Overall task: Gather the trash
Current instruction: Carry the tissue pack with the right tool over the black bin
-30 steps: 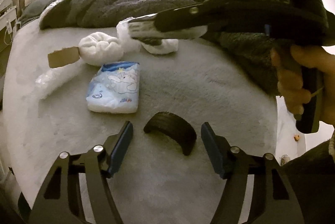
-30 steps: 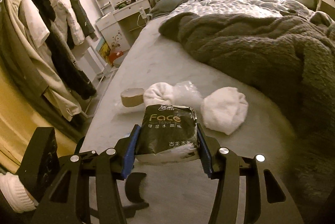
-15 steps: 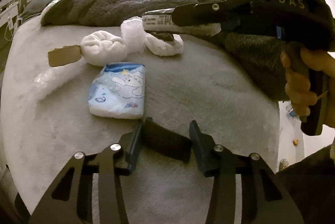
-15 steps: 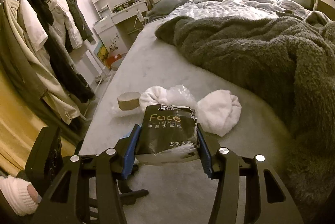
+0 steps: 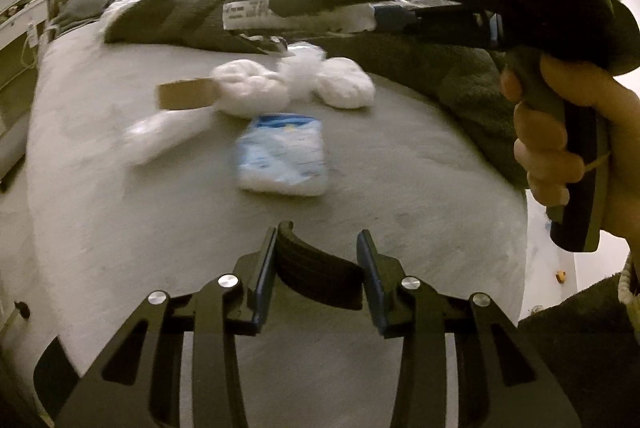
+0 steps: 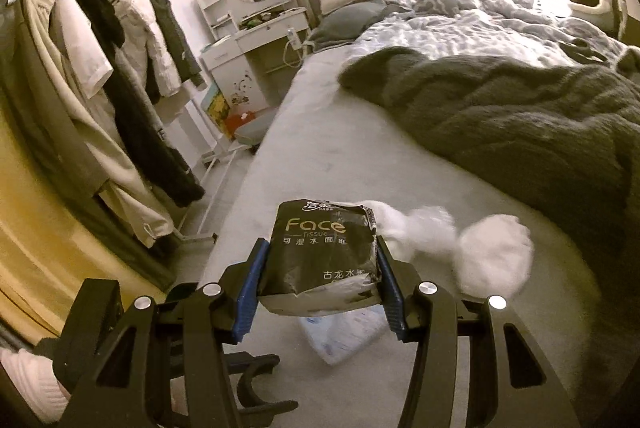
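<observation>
My left gripper (image 5: 318, 248) is shut on a curved black plastic piece (image 5: 316, 270), lifted a little off the grey bed. Beyond it lie a blue-and-white tissue pack (image 5: 284, 160), two white wads (image 5: 252, 90), crinkled clear plastic (image 5: 160, 140) and a brown cardboard roll (image 5: 186, 96). My right gripper (image 6: 322, 260) is shut on a black "Face" tissue pack (image 6: 324, 256), held above the bed. In the left wrist view that gripper (image 5: 304, 8) hovers at upper right, a hand (image 5: 560, 132) on its handle. The white wads (image 6: 492, 252) show blurred past the black pack.
A dark fuzzy blanket (image 6: 520, 116) and a rumpled duvet (image 6: 480, 24) cover the far half of the bed. Left of the bed stand a clothes rack with coats (image 6: 120, 68) and a white dressing table with a round mirror (image 6: 248, 40). The bed edge (image 5: 516, 228) drops off at right.
My left gripper closed on the curved black piece and lifted it, drawing back from the trash pile. The right gripper, still holding the black pack, rose and drew back too.
</observation>
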Demonstrator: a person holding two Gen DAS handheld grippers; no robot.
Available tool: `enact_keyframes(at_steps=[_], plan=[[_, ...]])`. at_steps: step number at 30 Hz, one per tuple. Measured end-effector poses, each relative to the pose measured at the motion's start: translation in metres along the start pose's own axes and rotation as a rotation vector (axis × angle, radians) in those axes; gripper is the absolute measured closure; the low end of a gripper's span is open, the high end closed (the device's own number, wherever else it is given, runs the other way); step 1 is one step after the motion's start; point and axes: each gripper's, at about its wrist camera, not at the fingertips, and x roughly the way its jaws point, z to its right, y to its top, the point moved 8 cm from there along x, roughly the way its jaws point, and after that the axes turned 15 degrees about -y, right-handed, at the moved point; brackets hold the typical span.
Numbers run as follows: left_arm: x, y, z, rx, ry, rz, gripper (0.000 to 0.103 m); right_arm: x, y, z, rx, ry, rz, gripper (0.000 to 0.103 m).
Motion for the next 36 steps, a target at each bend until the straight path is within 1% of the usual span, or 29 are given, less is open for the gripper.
enact_keyframes(at_steps=[4,9,14,19,25,30,36], plan=[[-0.025,-0.003,-0.02,-0.029,0.051,0.022,0.061,0.007,0.006,-0.025,-0.019,0.022,0.003,0.05],[-0.058,-0.007,-0.051,-0.091,0.114,0.05,0.061,0.017,0.01,-0.06,-0.051,0.051,-0.004,0.05],[-0.083,-0.022,-0.086,-0.152,0.192,0.049,0.061,0.028,0.009,-0.09,-0.086,0.071,-0.018,0.05],[-0.104,-0.04,-0.112,-0.204,0.231,0.046,0.061,0.038,0.007,-0.118,-0.112,0.09,-0.03,0.05],[-0.125,-0.073,-0.148,-0.301,0.282,0.033,0.061,0.047,0.004,-0.155,-0.14,0.13,-0.048,0.05],[-0.138,-0.103,-0.176,-0.388,0.308,0.012,0.061,0.055,-0.001,-0.188,-0.158,0.16,-0.068,0.05],[-0.156,-0.15,-0.212,-0.519,0.339,-0.006,0.061,0.069,-0.015,-0.235,-0.215,0.189,-0.111,0.05]])
